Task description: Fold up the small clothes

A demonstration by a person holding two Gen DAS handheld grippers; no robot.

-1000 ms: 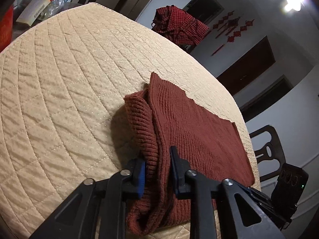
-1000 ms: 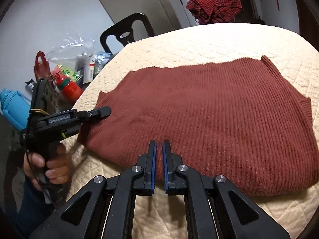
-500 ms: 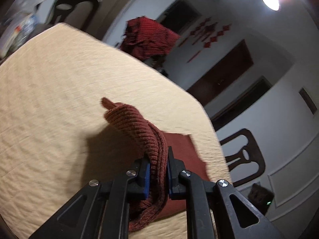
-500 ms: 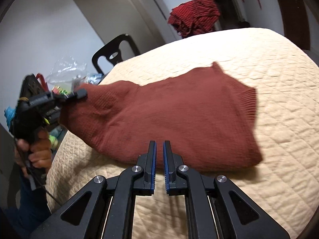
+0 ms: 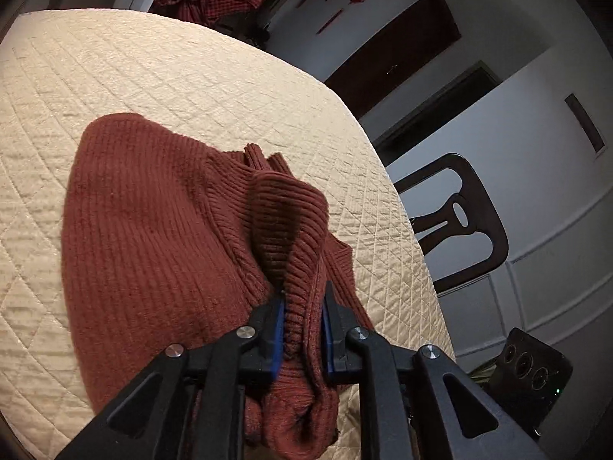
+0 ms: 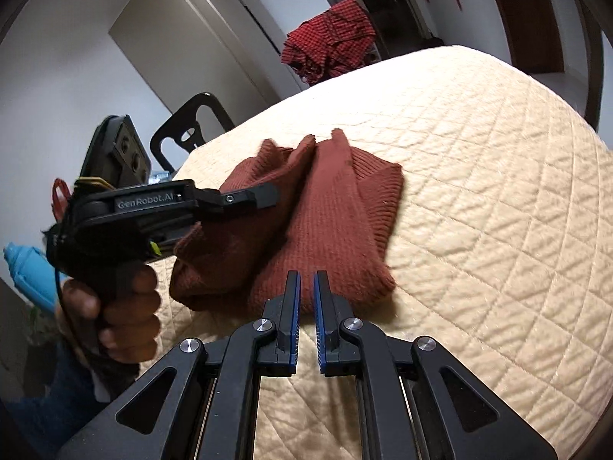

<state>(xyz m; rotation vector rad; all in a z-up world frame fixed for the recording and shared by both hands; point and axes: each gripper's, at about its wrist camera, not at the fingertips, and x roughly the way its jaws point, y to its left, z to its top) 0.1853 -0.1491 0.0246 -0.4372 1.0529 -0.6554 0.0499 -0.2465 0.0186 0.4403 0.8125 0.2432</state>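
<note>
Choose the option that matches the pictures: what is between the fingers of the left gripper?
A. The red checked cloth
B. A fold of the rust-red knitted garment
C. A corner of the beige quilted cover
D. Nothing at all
B: in the left wrist view, a ribbed fold of the rust-red knitted garment sits between the blue pads of the left gripper, whose jaws are opening.

Left wrist view: the sweater's [image 5: 153,230] near edge is hidden behind the fingers [image 5: 277,326]. Right wrist view: the person's sleeve [image 6: 46,402] is cropped at the frame edge; clutter [image 6: 23,276] behind the hand [image 6: 115,306] is unidentifiable.
</note>
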